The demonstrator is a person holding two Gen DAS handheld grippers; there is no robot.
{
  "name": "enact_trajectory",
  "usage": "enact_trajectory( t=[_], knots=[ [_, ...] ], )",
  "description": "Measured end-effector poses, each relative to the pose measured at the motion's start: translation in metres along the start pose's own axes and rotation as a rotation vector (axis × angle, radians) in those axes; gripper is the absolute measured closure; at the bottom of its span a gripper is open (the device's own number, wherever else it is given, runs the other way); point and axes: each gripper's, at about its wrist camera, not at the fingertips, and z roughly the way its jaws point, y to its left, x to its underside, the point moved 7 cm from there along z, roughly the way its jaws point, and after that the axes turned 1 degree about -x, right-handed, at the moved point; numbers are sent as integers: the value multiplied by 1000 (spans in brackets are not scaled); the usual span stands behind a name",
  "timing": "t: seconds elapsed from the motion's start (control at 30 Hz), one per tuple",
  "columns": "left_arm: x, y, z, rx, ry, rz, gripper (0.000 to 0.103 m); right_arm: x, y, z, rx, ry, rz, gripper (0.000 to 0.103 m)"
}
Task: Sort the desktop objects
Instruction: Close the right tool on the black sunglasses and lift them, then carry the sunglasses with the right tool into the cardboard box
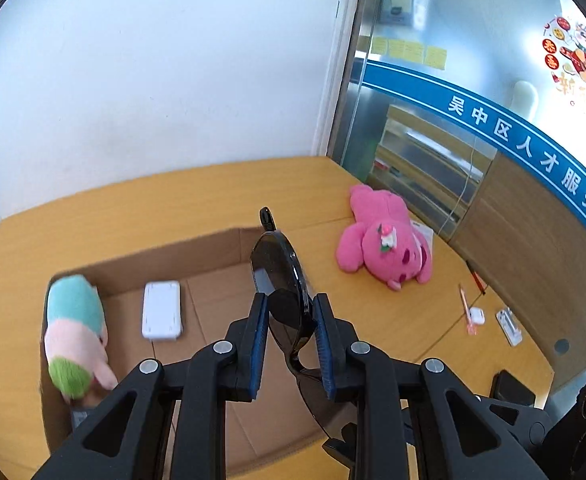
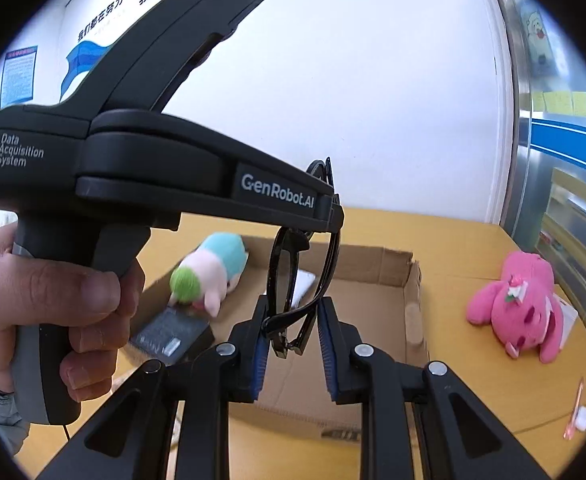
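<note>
A pair of black sunglasses (image 1: 277, 264) hangs in the air above an open cardboard box (image 1: 213, 248) on the wooden desk. My left gripper (image 1: 291, 308) is shut on one lens end of it. In the right wrist view the same sunglasses (image 2: 281, 272) sit folded between the blue pads of my right gripper (image 2: 293, 312), which is shut on the lower end. A hand (image 2: 33, 300) holds the left gripper (image 2: 333, 216), which clamps the upper end of the frame from the left.
Inside the cardboard box (image 2: 373, 264) lie a pastel plush toy (image 2: 213, 272), a white flat device (image 1: 161, 310) and a black packet (image 2: 173, 336). A pink plush bear (image 1: 385, 240) lies on the desk to the right. An earbud case (image 1: 476, 315) and pens lie nearer the desk's right edge.
</note>
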Motion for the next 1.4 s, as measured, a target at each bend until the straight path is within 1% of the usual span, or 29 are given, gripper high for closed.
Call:
enact_trajectory(
  t=[0.07,0.23,0.33,0.47,0.53,0.63,0.77,0.87,0.9,1.03,1.13,1.27,1.33,1.37,1.4],
  knots=[
    [-19,7,10,6,0,-2,80,-12,-5,5,-1,-4,9,81],
    [-58,23,44,-3,9,1,80,-42,-24,42,-24,7,50,81],
    [-73,36,78,-1,41,-7,80,-49,-39,72,-30,34,69,81],
    [-79,59,130,15,84,-37,80,-48,-62,122,-39,96,98,81],
    [-76,72,160,21,116,-65,80,-44,-70,144,-46,135,113,81],
    [-65,85,203,37,173,-94,81,-30,-83,184,-47,222,134,81],
    [-40,94,257,64,255,-141,81,-2,-99,224,-27,344,179,81],
    [-18,90,290,82,321,-149,82,24,-116,247,-24,439,239,81],
    [-12,88,298,86,338,-147,82,34,-121,253,-17,478,255,81],
    [9,78,325,89,403,-151,82,61,-130,262,10,564,286,81],
    [17,75,332,97,409,-152,81,76,-134,266,34,603,294,81],
    [20,75,334,86,422,-165,78,79,-134,264,33,618,309,81],
    [21,74,331,75,429,-152,68,81,-133,261,33,623,317,80],
    [21,74,328,71,429,-144,57,81,-132,259,31,622,322,79],
    [20,73,323,68,421,-138,50,82,-131,256,29,620,325,79]
  ],
)
